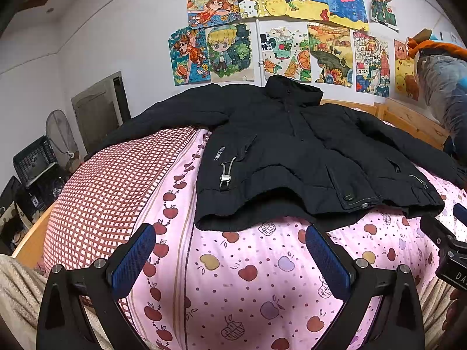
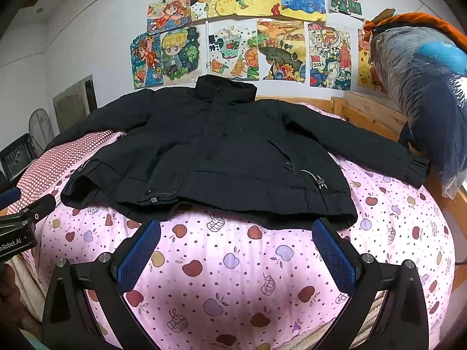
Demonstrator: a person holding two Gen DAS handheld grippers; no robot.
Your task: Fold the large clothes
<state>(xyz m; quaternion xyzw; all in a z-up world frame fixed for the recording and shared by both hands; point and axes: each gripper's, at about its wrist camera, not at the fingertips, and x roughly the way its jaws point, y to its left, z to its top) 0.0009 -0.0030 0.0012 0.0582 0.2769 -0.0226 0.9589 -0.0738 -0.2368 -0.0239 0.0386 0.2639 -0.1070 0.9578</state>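
Note:
A black hooded jacket [image 1: 292, 151] [image 2: 221, 151] lies flat and face up on the pink apple-print bedspread [image 1: 248, 277] [image 2: 233, 268], sleeves spread to both sides, hood toward the wall. Its hem faces me. My left gripper [image 1: 230, 242] is open, with nothing between its blue pads, just short of the hem's left part. My right gripper [image 2: 236, 237] is open too, hovering before the hem's right part. The right gripper's body [image 1: 449, 248] shows at the left wrist view's right edge, and the left gripper's body [image 2: 20, 221] at the right wrist view's left edge.
A red checked cover [image 1: 111, 192] lies on the bed's left side. A wooden bed rail [image 2: 367, 113] runs behind. A plastic-wrapped bundle of bedding [image 2: 423, 93] stands at the right. Black crates [image 1: 35, 163] and a fan [image 1: 59, 134] sit left of the bed. Drawings [image 1: 292, 29] cover the wall.

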